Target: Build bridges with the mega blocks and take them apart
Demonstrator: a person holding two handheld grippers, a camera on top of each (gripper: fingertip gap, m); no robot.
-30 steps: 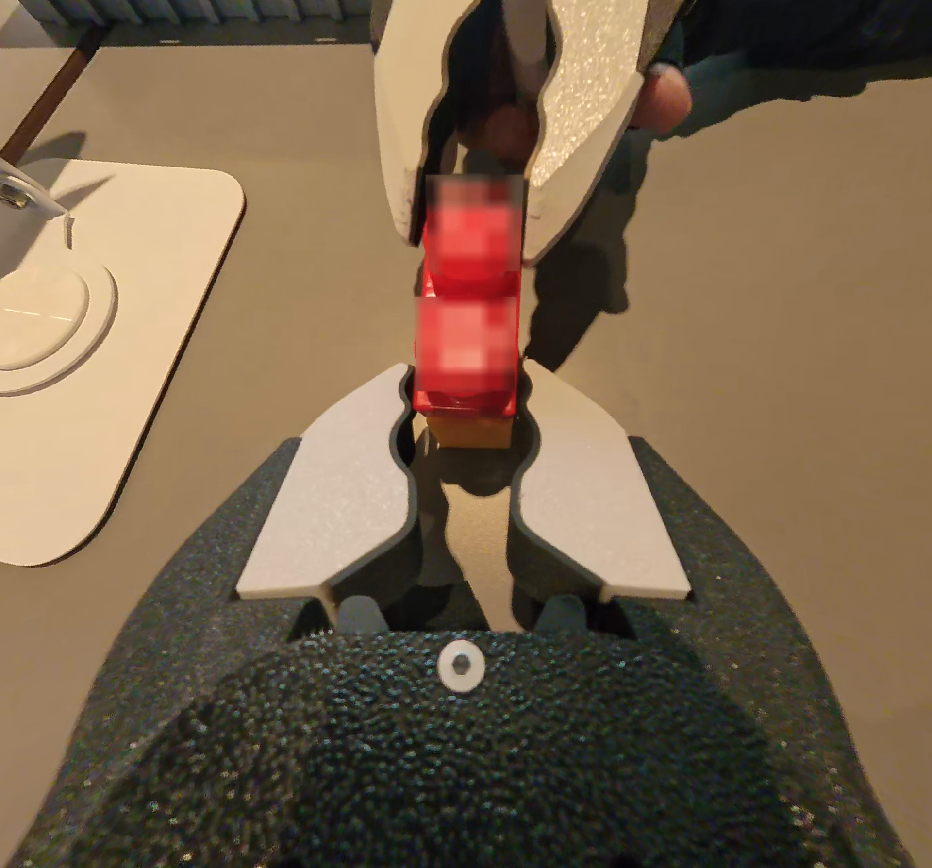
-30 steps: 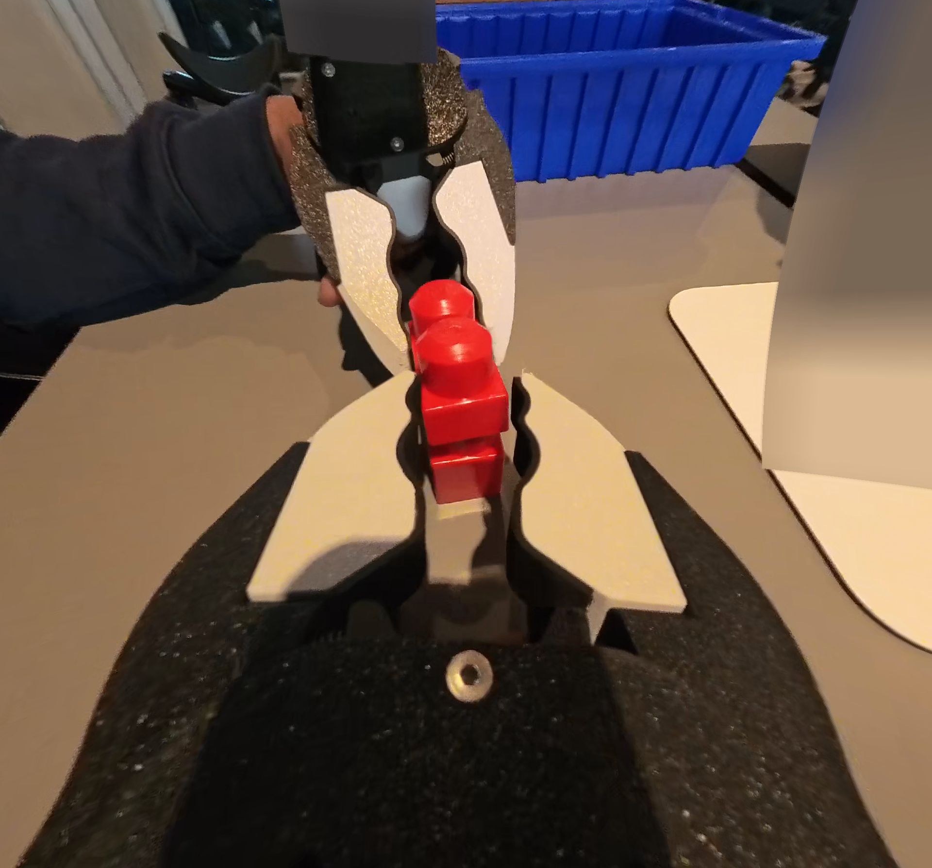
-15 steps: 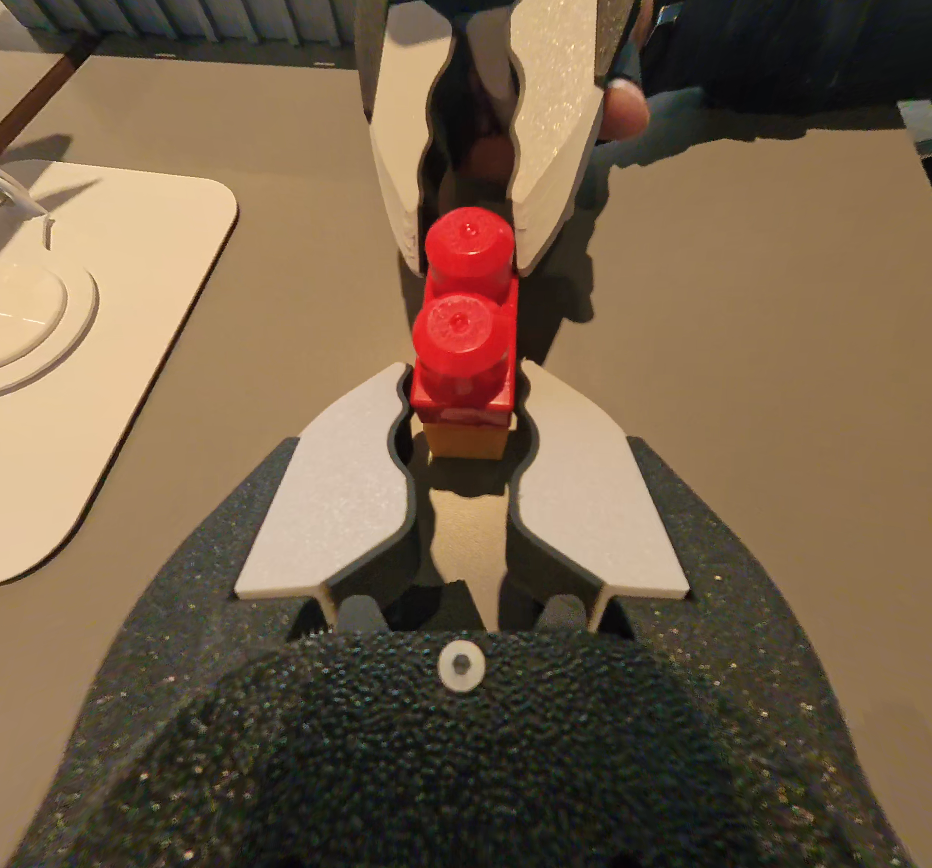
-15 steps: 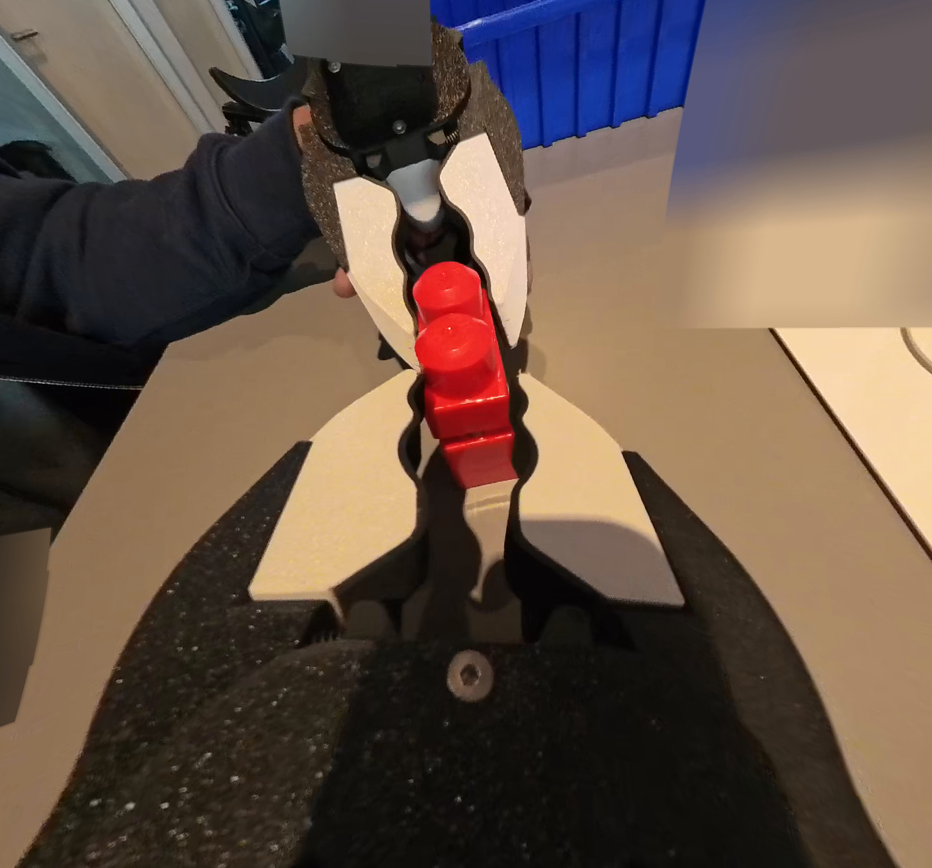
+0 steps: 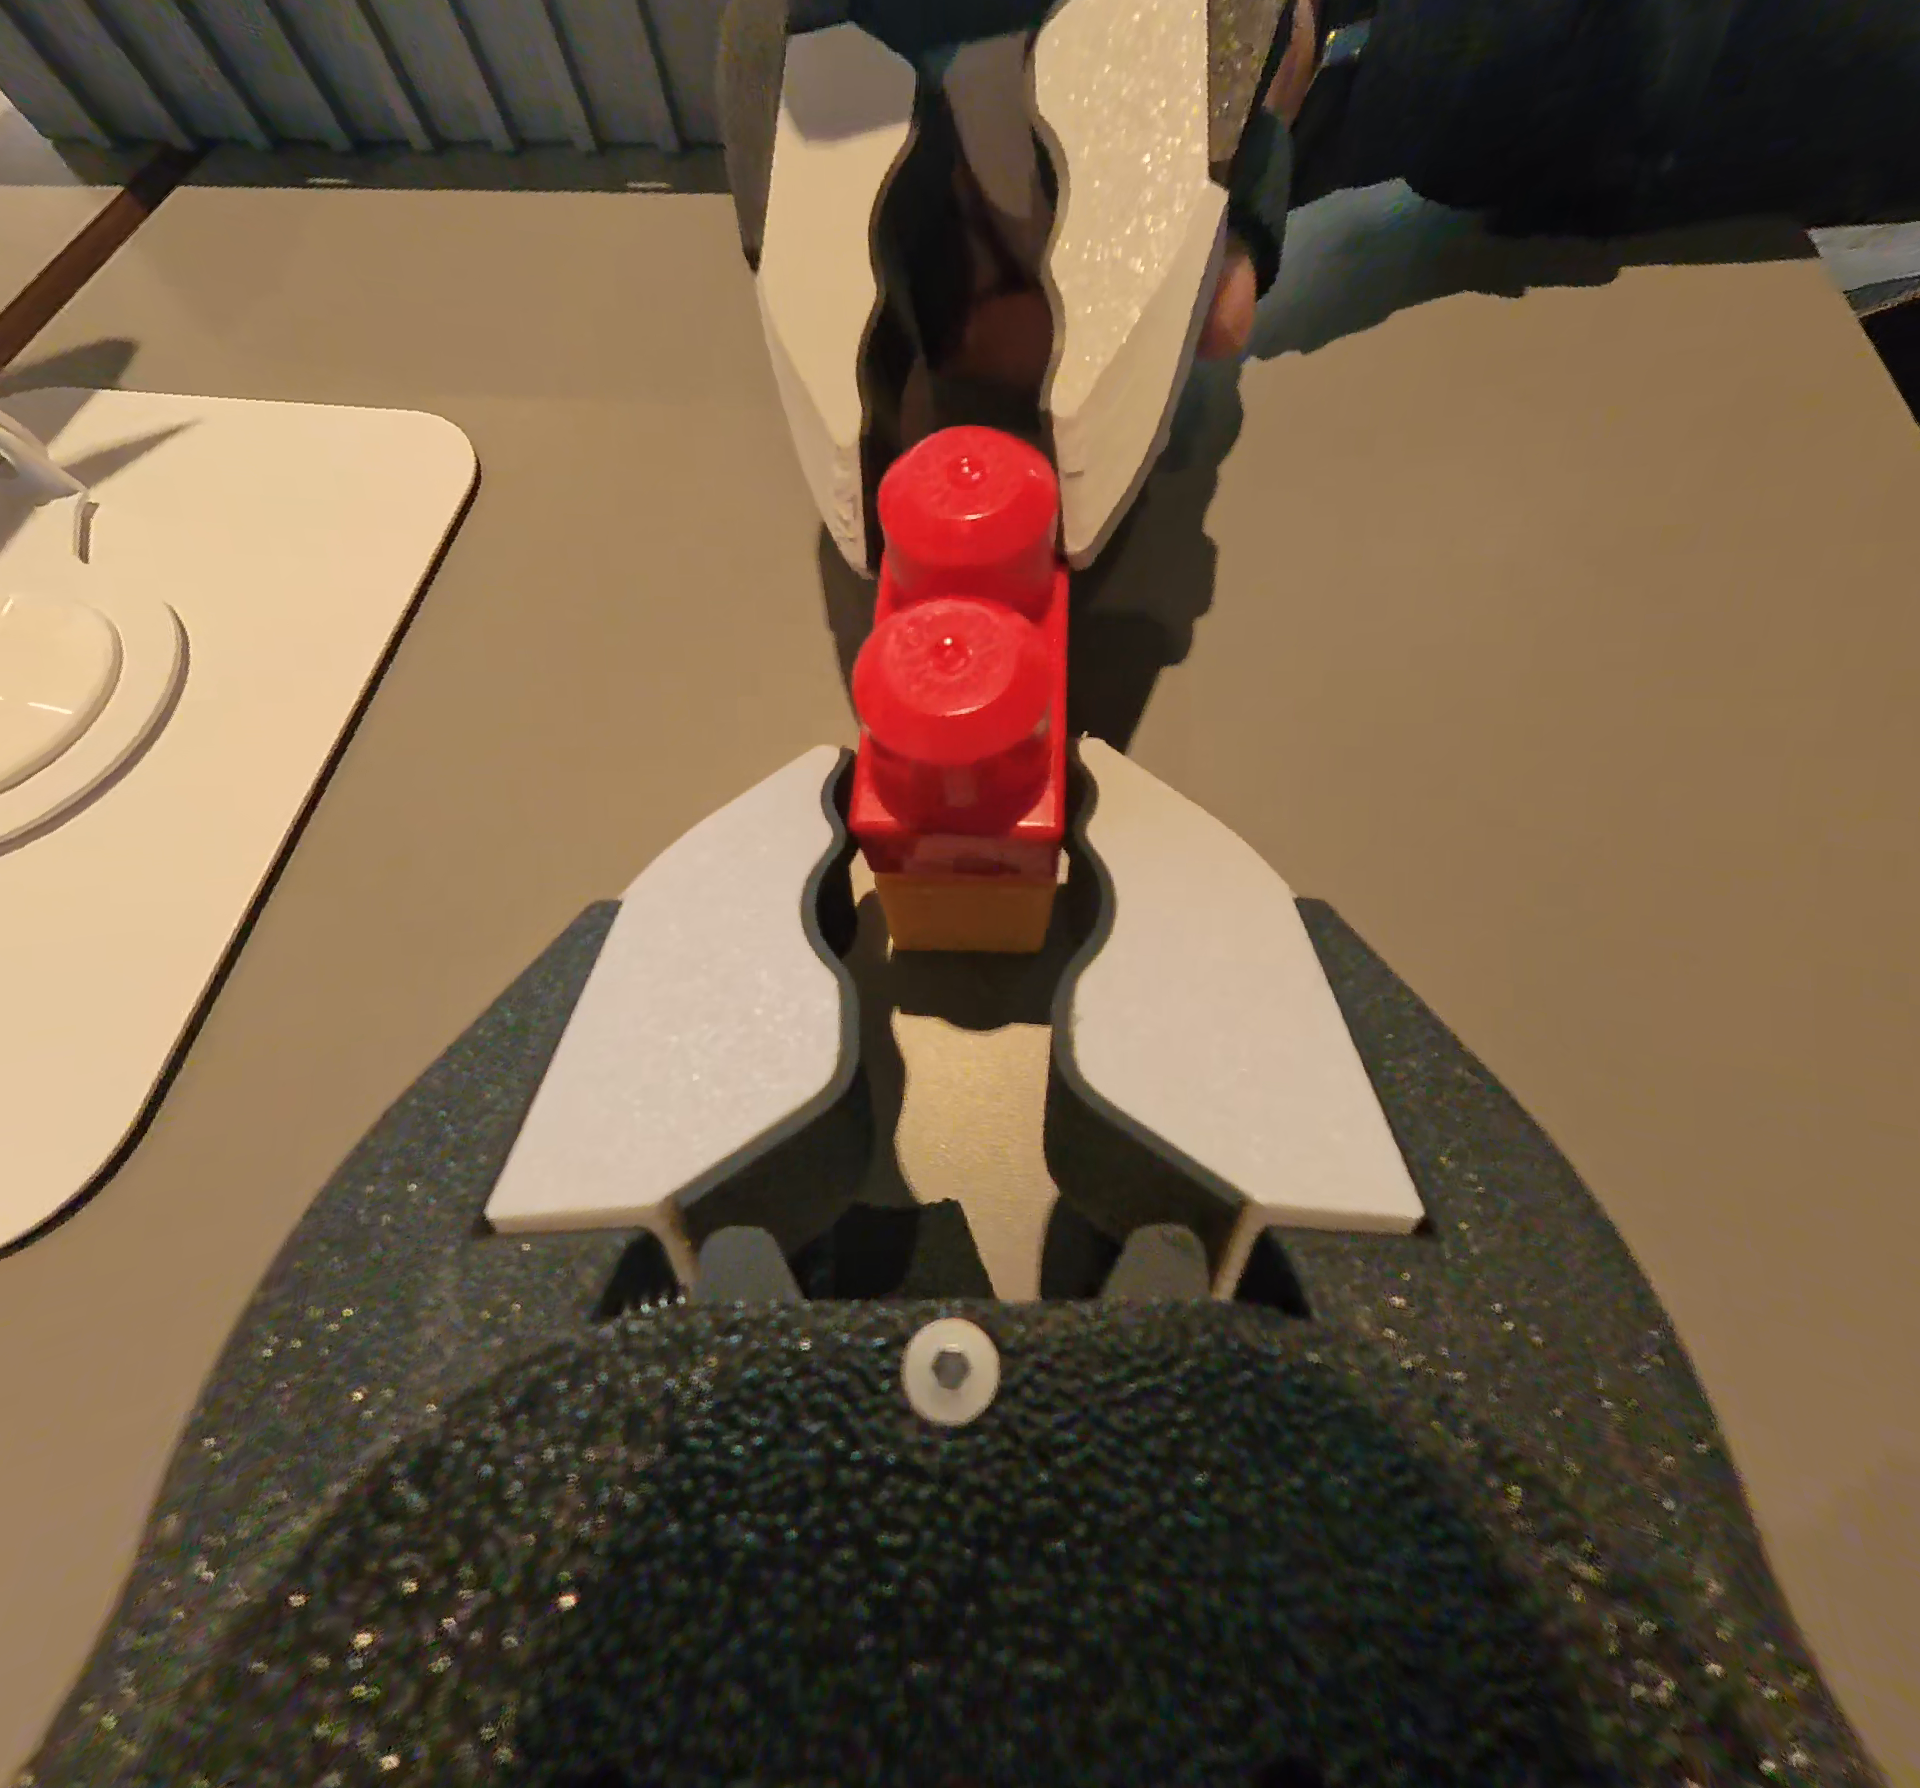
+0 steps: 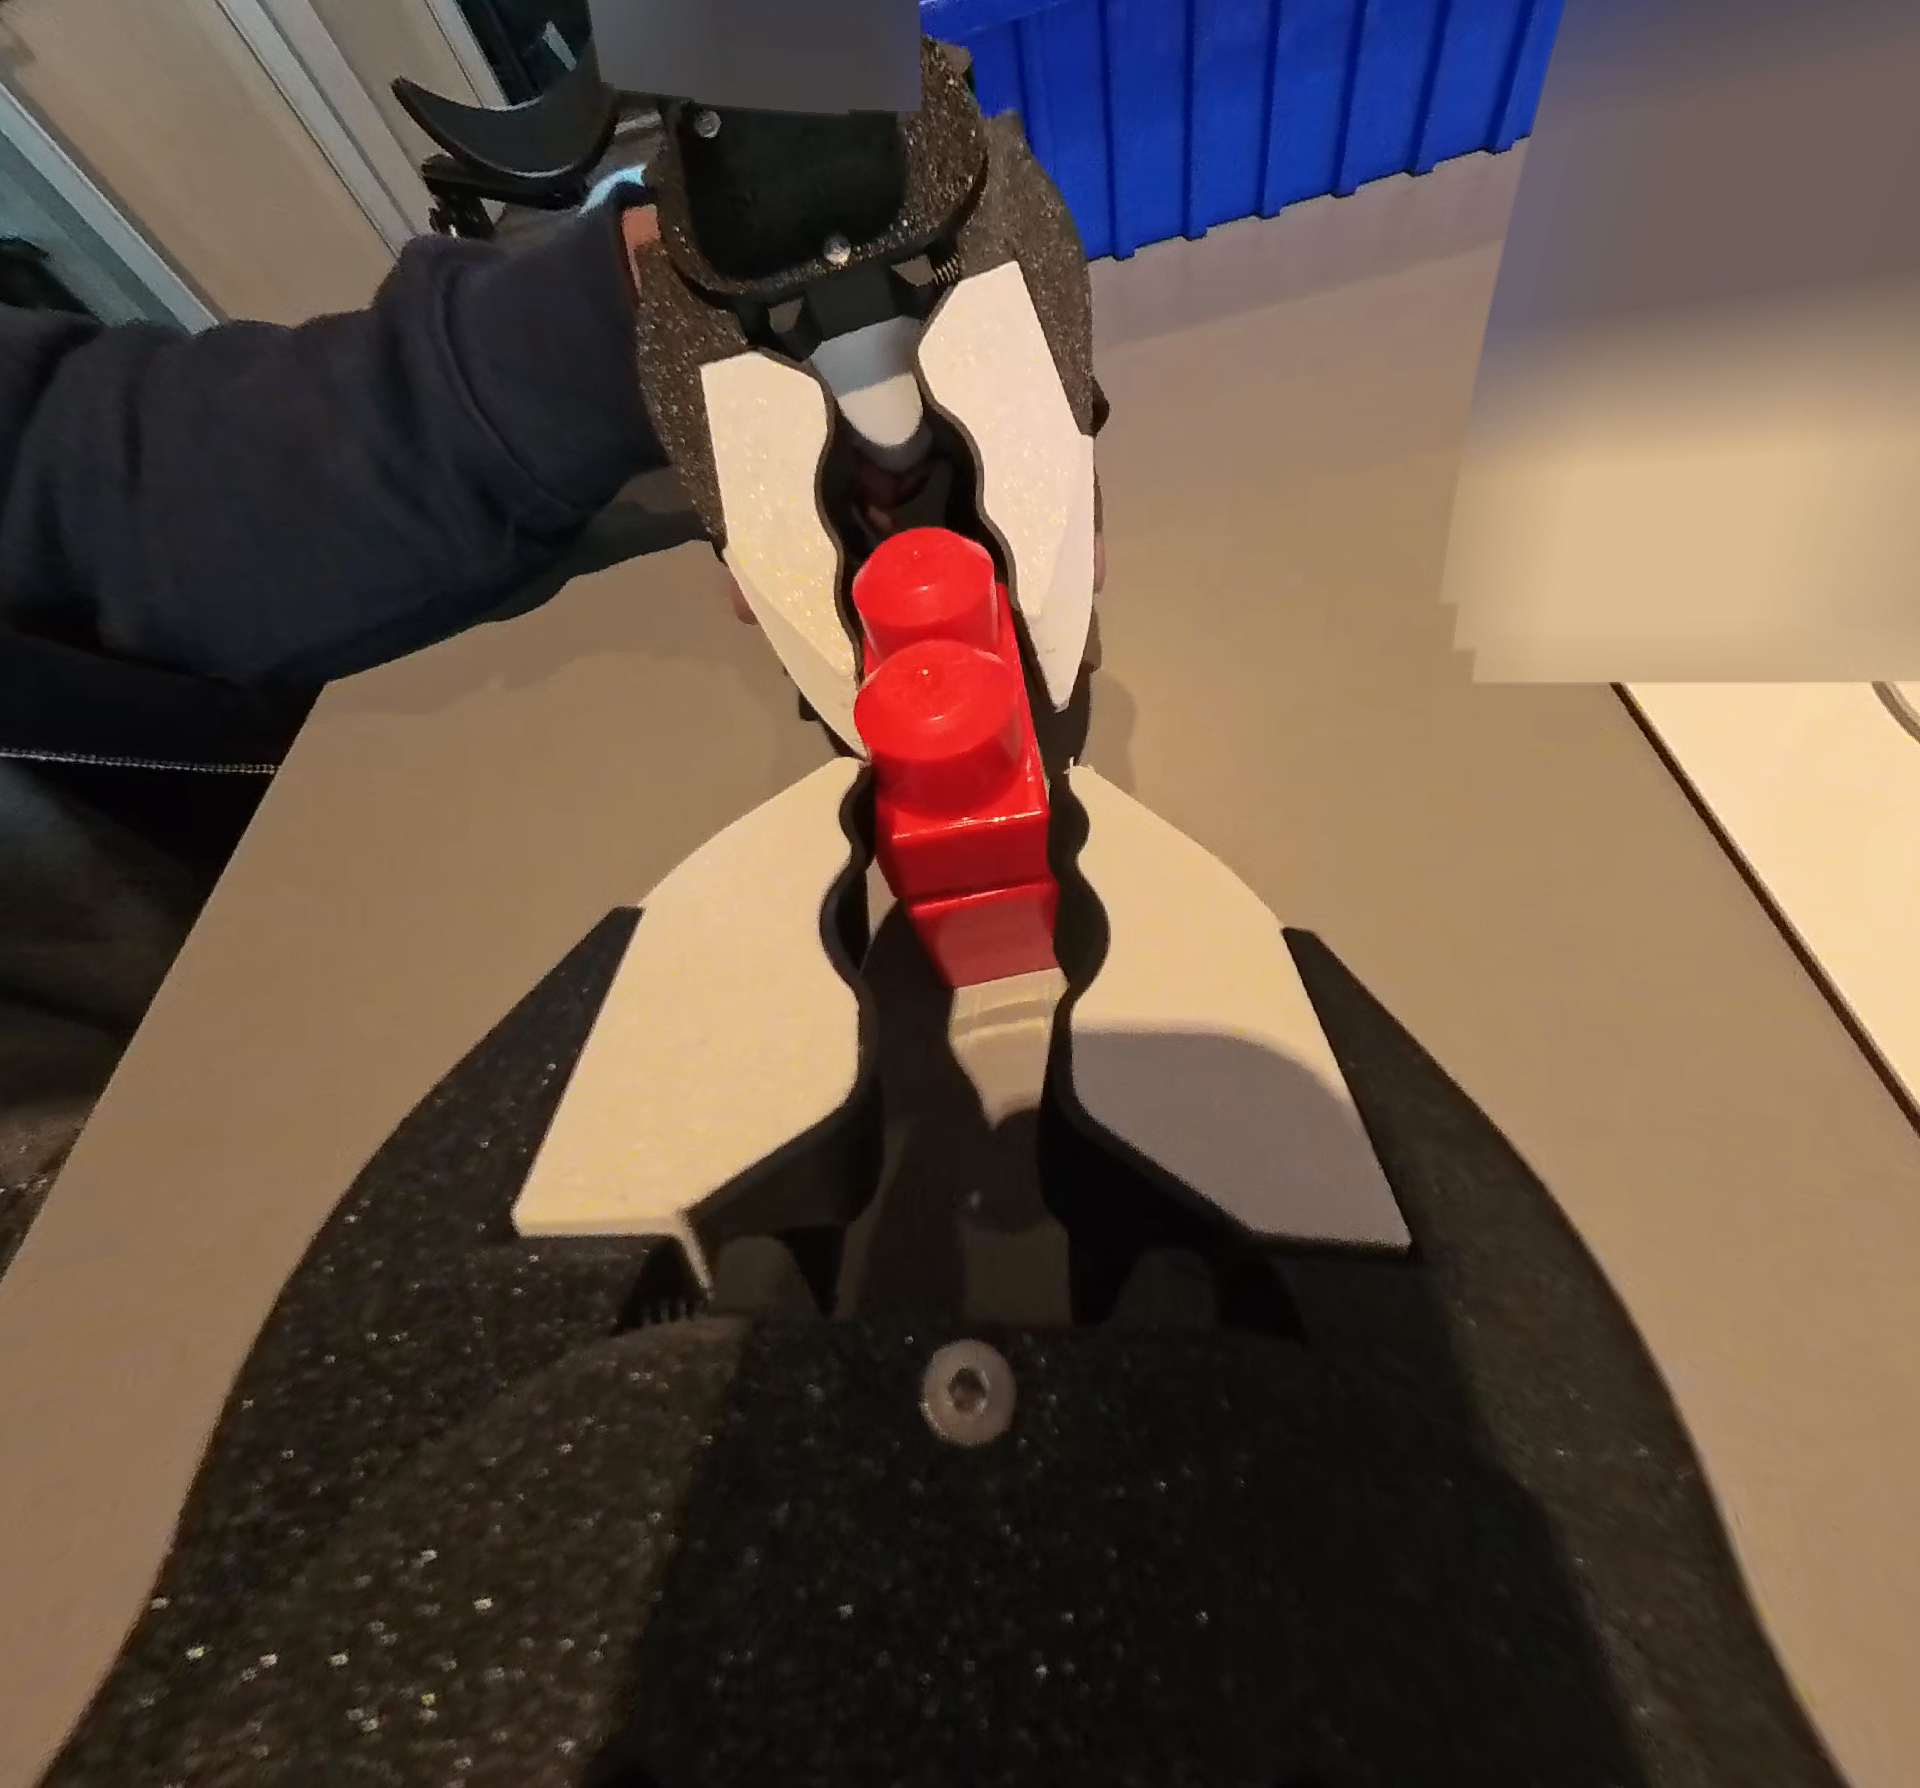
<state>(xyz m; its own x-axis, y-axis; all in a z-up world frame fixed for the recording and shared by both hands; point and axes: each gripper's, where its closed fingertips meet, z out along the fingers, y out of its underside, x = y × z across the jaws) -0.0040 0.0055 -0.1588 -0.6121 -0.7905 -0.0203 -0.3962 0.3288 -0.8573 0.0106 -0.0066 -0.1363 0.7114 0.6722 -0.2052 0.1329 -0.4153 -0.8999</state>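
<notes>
Two studs top the red two-stud block (image 5: 961, 699), which both of my grippers hold at once, one at each end. No brand mark or readable writing shows on the blocks or on the gripper fingers.

My left gripper (image 5: 958, 803) has its pale fingers (image 5: 727, 959) drawn in against the near end of the red block, pinching its side walls. Under that end sits a yellow-orange block (image 5: 966, 907), plugged beneath the red one. I cannot tell whether the stack rests on the grey-brown table (image 5: 1455, 699) or hangs just above it.

My right gripper (image 6: 961, 803) meets the block from the opposite side, its fingers narrowed onto the other end; in the left wrist view it comes down steeply from above, tips touching the far stud. In the right wrist view a second red block (image 6: 987, 938) sits under the end I hold.

My left arm's dark sleeve (image 6: 312, 450) reaches in level from the side. A blue ribbed bin (image 6: 1247, 55) stands behind, and a white rounded base plate (image 5: 208, 751) lies on the table, well apart from the blocks.
</notes>
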